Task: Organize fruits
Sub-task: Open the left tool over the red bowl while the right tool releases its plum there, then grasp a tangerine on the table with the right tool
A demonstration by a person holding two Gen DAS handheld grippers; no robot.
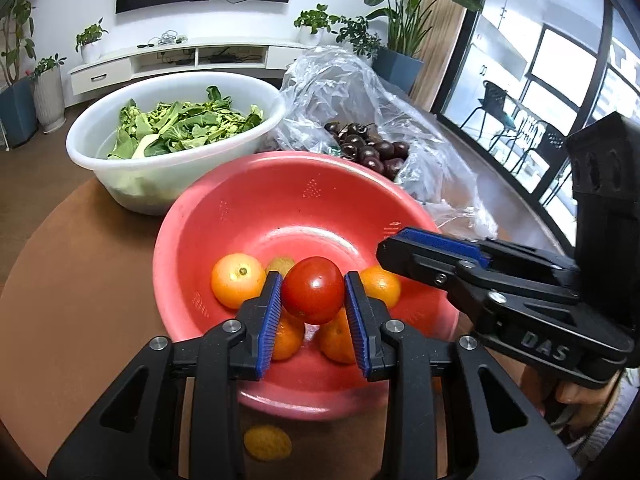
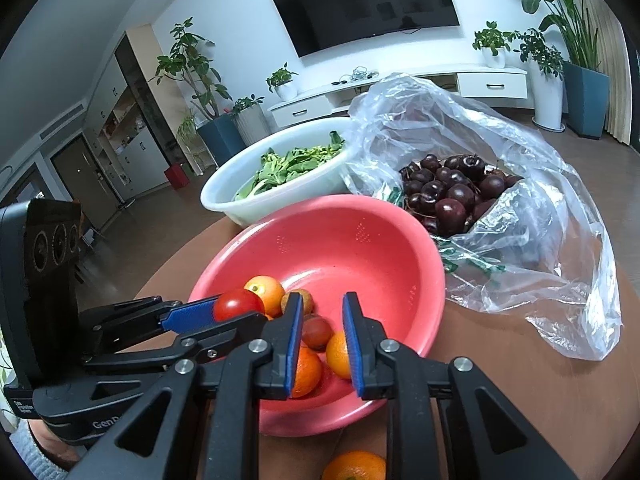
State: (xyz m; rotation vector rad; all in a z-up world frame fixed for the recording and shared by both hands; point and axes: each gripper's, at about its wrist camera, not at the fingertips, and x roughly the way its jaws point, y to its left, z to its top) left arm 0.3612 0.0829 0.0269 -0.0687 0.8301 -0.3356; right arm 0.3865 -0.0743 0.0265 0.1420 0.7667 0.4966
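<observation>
Clamping a round red tomato (image 1: 313, 290) above the pink plastic colander bowl (image 1: 248, 200), the left gripper (image 1: 313, 312) hangs; right gripper (image 2: 322, 344), jaws apart and empty, hovers over its oranges (image 2: 338, 354).

White raised letters reading "DAS" stand on the black body of the right gripper (image 1: 434, 254), seen from the left wrist camera. In the right wrist view, the left gripper (image 2: 224, 314) bears the partial word "GenD" on its body, beside a small white label too blurred to read.
</observation>
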